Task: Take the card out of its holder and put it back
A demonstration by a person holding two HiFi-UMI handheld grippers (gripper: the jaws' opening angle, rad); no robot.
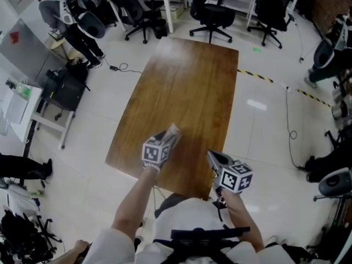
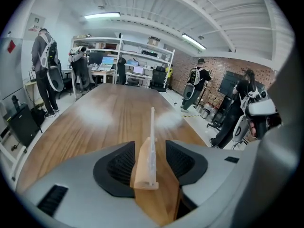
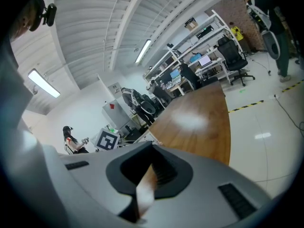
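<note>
Left gripper spread wide, not clamped; the holder stands on the table between its jaws, long axis near-to-far; right gripper, nearer and to the right, pinches the card.

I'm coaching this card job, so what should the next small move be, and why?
Probably close the left gripper on the holder. Its jaws stand apart astride it, with a gap on one side, so the holder looks unsteadied. The right gripper is shut on what looks like the card, apart from the holder.
</note>
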